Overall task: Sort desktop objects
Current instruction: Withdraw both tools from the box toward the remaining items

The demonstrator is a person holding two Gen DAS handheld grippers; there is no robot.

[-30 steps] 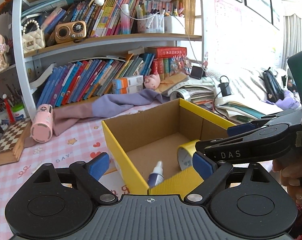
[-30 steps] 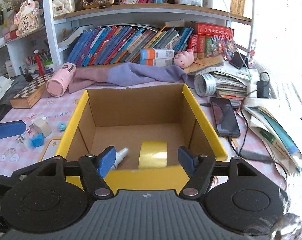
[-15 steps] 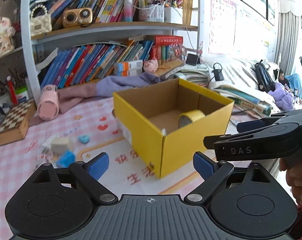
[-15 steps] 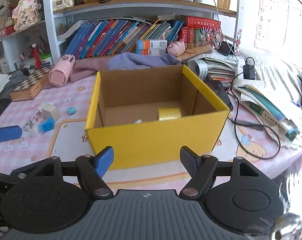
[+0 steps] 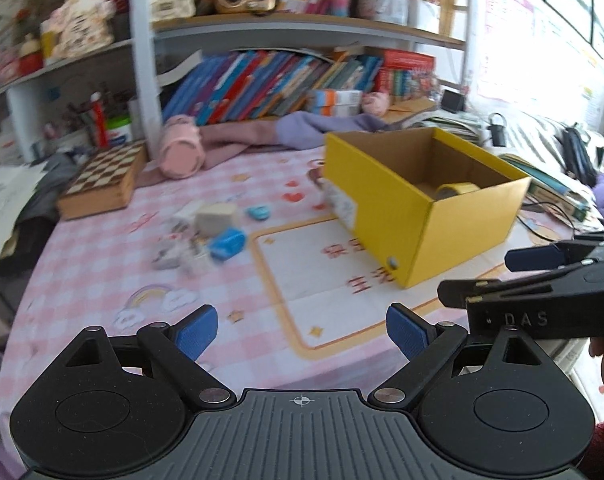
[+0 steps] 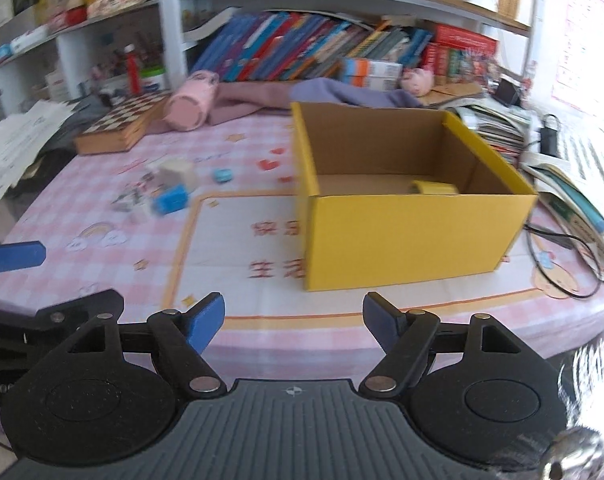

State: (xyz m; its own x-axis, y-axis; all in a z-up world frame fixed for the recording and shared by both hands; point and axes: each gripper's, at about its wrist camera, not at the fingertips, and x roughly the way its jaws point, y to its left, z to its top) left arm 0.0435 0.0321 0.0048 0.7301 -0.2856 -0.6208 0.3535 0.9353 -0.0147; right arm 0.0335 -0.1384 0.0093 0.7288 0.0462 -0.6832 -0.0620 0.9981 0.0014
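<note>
Sat on the pink checked cloth: a yellow cardboard box, brown inside, with a yellow tape roll. Left gripper and right gripper both released, empty. "DAS" legible on the right one.

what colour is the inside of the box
Plain brown cardboard inside the box, against its yellow outside; the right wrist view shows it best.

Pink checked table, yellow box, chessboard, erasers
</note>
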